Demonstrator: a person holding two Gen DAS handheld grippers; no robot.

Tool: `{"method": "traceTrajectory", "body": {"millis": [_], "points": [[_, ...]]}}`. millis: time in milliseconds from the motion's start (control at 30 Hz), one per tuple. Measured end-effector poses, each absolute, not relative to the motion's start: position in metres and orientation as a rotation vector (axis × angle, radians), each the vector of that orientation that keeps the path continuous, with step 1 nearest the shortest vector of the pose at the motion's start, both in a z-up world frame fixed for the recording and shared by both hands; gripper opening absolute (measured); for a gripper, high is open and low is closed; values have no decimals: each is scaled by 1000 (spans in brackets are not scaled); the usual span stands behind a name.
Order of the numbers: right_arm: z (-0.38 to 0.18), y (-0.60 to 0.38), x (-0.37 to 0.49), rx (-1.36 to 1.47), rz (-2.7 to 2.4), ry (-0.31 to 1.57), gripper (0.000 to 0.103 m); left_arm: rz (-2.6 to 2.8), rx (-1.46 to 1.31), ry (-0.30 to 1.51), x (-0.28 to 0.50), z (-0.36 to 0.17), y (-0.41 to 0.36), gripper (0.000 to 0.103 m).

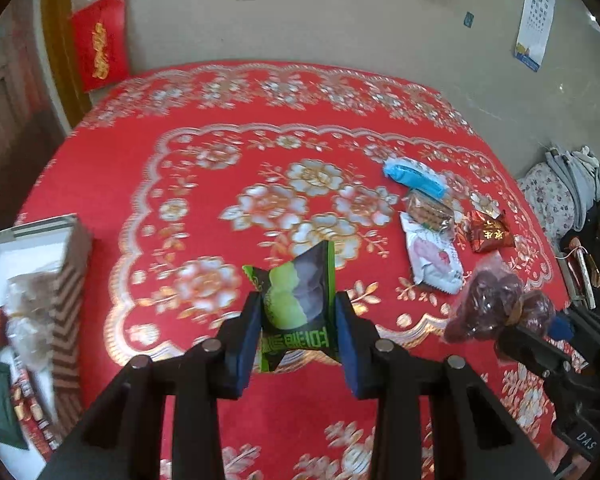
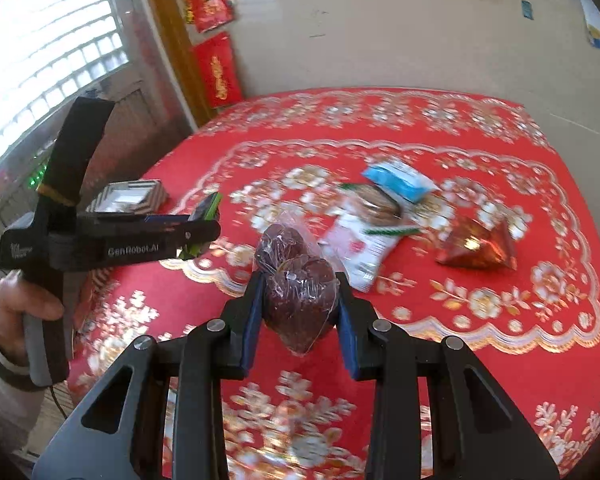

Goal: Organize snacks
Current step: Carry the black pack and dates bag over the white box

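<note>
My left gripper [image 1: 298, 316] is shut on a green snack packet [image 1: 296, 300] and holds it above the red tablecloth; in the right wrist view the same gripper [image 2: 204, 224] shows at the left with the green packet [image 2: 210, 206] at its tip. My right gripper [image 2: 298, 312] is shut on a clear bag of dark red dates [image 2: 300, 300], also seen at the right of the left wrist view as the date bag [image 1: 488, 300]. On the cloth lie a blue packet [image 1: 414, 178], a brown biscuit packet [image 1: 430, 212], a white-pink packet [image 1: 434, 260] and a red-brown packet [image 1: 490, 232].
An open box [image 1: 70, 280] with a striped wall holds several snacks at the table's left edge; from the right wrist the box [image 2: 134, 196] sits behind the left gripper. A person's hand [image 2: 16, 304] holds the left gripper's handle. A wall stands behind the table.
</note>
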State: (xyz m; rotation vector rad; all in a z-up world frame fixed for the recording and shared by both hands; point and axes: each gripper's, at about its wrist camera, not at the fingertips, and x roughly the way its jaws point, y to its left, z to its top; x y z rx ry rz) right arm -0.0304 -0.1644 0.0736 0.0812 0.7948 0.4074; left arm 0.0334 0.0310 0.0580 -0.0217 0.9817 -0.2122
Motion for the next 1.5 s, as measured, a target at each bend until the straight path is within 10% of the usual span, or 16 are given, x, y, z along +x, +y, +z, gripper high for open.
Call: {"method": "traceTrajectory", "body": {"millis": [1500], "points": [[60, 156, -34, -134, 895, 884, 32, 256, -138, 915, -51, 53, 290, 38]]}}
